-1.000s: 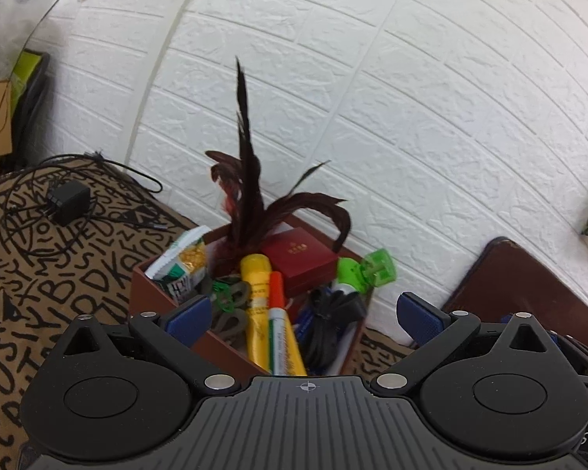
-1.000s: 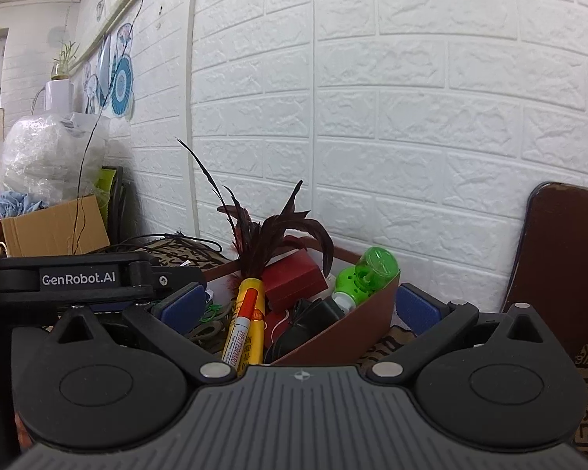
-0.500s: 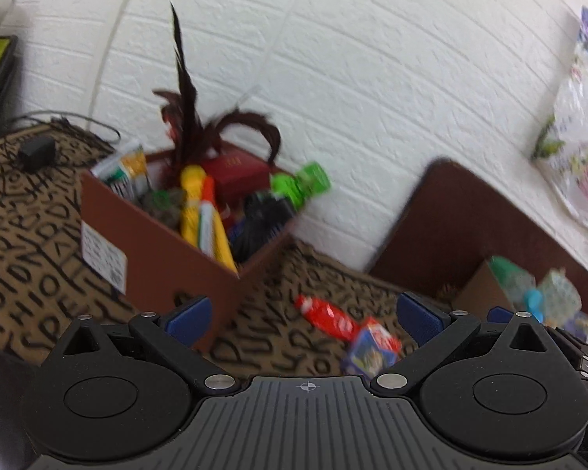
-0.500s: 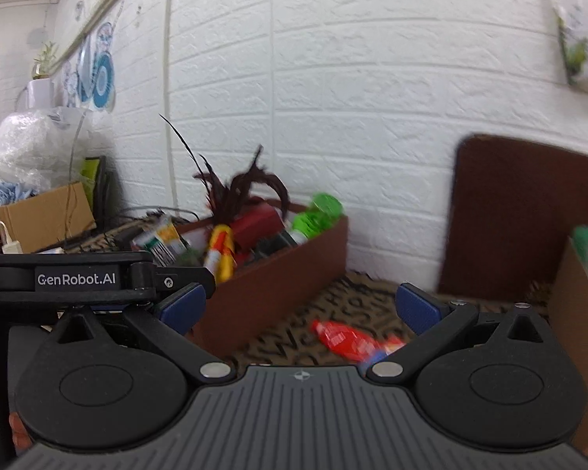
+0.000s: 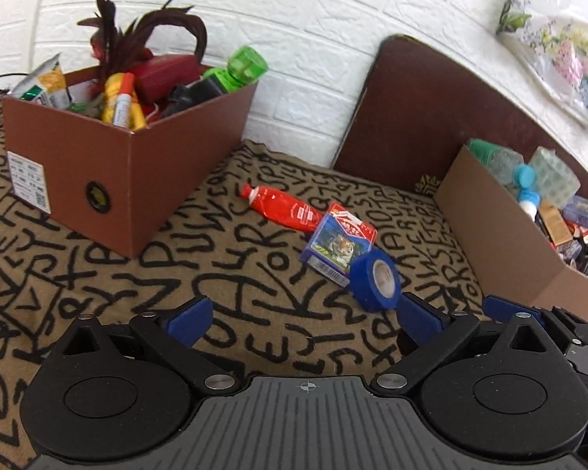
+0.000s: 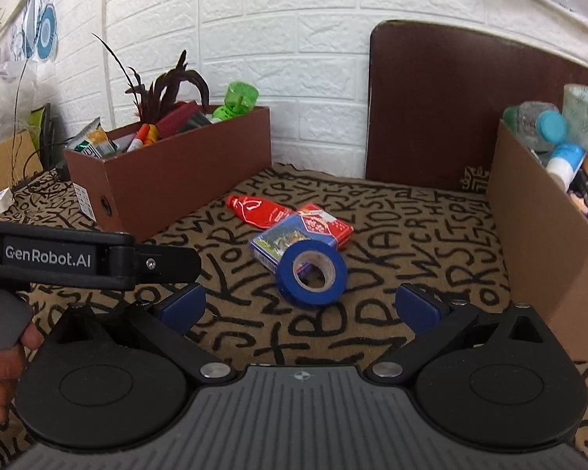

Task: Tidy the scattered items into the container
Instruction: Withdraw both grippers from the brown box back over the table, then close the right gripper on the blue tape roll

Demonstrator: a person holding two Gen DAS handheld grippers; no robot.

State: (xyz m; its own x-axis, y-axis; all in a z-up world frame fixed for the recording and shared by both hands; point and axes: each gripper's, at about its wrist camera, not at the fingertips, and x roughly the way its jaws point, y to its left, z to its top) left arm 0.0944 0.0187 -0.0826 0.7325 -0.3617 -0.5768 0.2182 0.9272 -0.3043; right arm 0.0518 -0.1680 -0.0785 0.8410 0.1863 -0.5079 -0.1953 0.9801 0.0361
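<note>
I am holding both grippers low over the bench [image 6: 431, 235], which is covered with a brown cloth with black letters, and both are empty. The right gripper [image 6: 300, 307] is standing with its fingers spread wide, and the left gripper [image 5: 305, 319] is also spread, just beside it on my left. Nearest to me, a blue tape roll [image 6: 313, 272] is resting on its edge, almost in line with the gap of the right gripper but not yet between the fingers. Just behind it, and touching it as far as I can tell, a small card box [image 5: 335, 244] with a tiger picture is lying flat, and behind that a red tube [image 5: 280, 207] is lying with its cap pointing to the brown container [image 5: 129, 172]. This container is standing farther back on the left against the white brick wall [image 6: 294, 39], and it is already holding many things: feathers, markers, a green bottle. So I am judging that most of the tidying is done and three items are remaining on the cloth. A cardboard box [image 6: 537, 235] with other goods is standing at the right.
</note>
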